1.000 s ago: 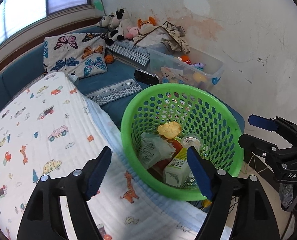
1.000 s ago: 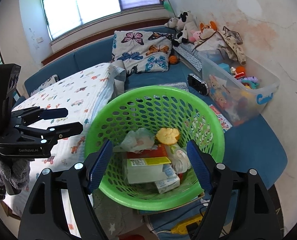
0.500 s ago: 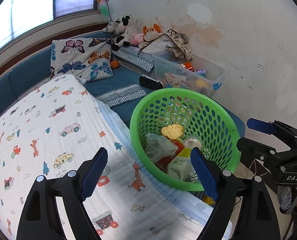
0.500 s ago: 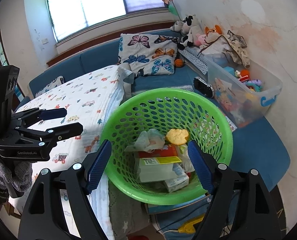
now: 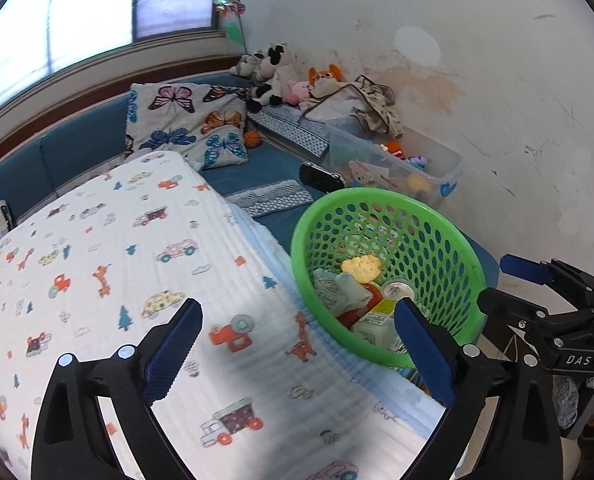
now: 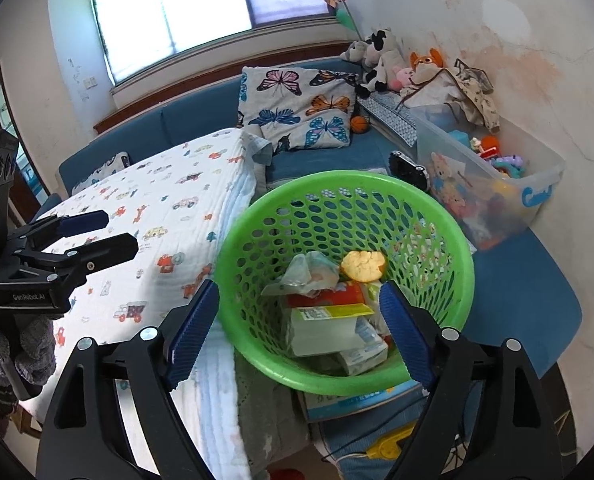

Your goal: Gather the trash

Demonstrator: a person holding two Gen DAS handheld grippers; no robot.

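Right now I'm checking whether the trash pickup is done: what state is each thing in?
green basket: upright, holding trash.
yellow cracker: lying on top of the trash.
yellow-labelled carton: on its side in the basket.
clear toy bin: uncovered, full of toys.
left hand-held gripper: jaws opening, nothing between them.
right hand-held gripper: jaws opening, empty, over the basket.

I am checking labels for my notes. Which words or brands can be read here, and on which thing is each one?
"DAS": right gripper, on its body.
"GenRobot.AI": left gripper, on its body.
Blue letters on the clear toy bin: partly hidden, unreadable.
Print on the cartons in the green basket: too small to read.
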